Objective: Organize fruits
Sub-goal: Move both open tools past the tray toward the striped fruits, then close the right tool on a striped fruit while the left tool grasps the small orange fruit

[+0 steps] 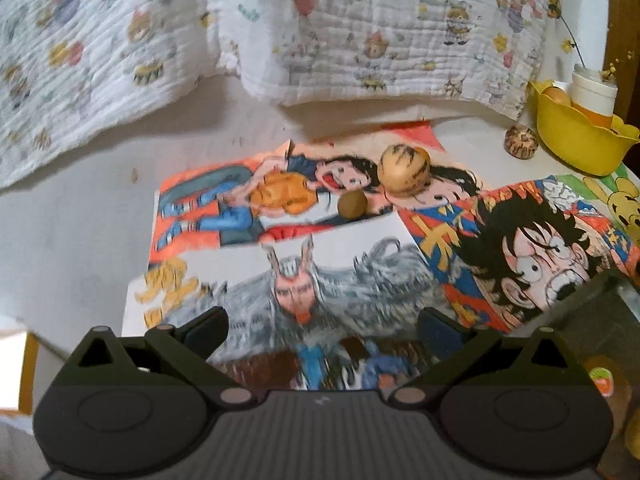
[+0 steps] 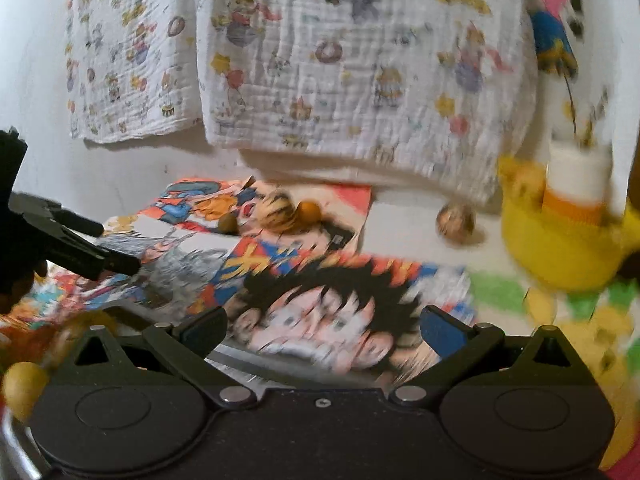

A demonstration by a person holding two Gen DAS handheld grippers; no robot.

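A tan striped round fruit (image 1: 404,170) lies on the cartoon posters (image 1: 248,256), with a small brown fruit (image 1: 352,208) just in front of it. A brown patterned fruit (image 1: 520,142) sits beside the yellow bowl (image 1: 580,148), which holds a pale orange fruit (image 1: 556,96). My left gripper (image 1: 324,324) hovers open and holds nothing, well short of the fruits. The right wrist view is blurred: striped fruit (image 2: 278,210), an orange fruit (image 2: 308,210) behind it, yellow bowl (image 2: 560,248). My right gripper (image 2: 324,326) is open with nothing in it. The left gripper (image 2: 120,248) shows at the left.
A printed white cloth (image 1: 360,40) hangs along the back. A white cup with an orange band (image 2: 576,184) stands in the bowl. A yellow-green fruit (image 2: 24,384) lies at the lower left by a metal rim. A dark object (image 1: 624,296) sits at the right edge.
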